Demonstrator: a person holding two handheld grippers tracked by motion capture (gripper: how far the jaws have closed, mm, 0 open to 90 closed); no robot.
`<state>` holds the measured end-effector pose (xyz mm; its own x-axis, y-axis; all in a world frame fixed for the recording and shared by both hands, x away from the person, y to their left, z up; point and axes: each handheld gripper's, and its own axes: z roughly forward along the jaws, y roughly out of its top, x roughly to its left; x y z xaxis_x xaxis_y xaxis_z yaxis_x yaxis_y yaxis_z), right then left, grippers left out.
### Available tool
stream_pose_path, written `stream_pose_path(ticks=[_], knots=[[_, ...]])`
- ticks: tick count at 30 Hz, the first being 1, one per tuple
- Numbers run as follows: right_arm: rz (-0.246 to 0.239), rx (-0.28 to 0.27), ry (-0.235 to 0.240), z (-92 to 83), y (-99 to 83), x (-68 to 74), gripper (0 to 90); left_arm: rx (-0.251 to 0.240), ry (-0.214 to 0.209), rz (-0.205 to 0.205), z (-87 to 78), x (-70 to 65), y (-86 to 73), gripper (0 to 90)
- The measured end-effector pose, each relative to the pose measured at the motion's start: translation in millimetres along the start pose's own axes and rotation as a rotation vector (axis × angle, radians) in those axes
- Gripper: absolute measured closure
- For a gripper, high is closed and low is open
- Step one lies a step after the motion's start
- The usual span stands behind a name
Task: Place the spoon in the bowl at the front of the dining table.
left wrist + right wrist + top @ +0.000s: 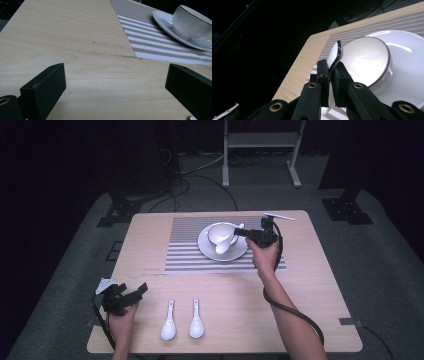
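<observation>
A white bowl stands on a white plate on the striped placemat. My right gripper is at the bowl's right side, shut on the handle of a white spoon that slants down across the bowl's near rim. In the right gripper view the spoon sticks up between the closed jaws of that gripper, with the bowl just beyond. My left gripper rests at the front left, open and holding nothing. Its own view shows it with jaws wide apart over bare wood.
Two more white spoons lie side by side near the table's front edge, right of the left gripper. The bowl and plate sit far ahead of the left gripper. A white frame stands on the floor beyond the table.
</observation>
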<state>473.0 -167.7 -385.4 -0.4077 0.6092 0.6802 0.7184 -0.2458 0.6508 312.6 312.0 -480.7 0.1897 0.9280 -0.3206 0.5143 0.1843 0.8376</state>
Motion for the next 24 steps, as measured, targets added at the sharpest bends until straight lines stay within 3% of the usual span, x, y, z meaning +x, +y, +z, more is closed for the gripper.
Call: stream_pose_path(ticks=[9, 24], knots=[[0.037, -0.051, -0.006, 3.0, 8.2, -2.0, 84.7, -0.001, -0.002, -0.002, 0.0, 0.1, 0.0, 1.8], [0.052, -0.084, -0.08, 15.8, 14.8, -7.3, 84.6, -0.001, -0.006, -0.001, 0.0, 0.1, 0.0, 1.8]])
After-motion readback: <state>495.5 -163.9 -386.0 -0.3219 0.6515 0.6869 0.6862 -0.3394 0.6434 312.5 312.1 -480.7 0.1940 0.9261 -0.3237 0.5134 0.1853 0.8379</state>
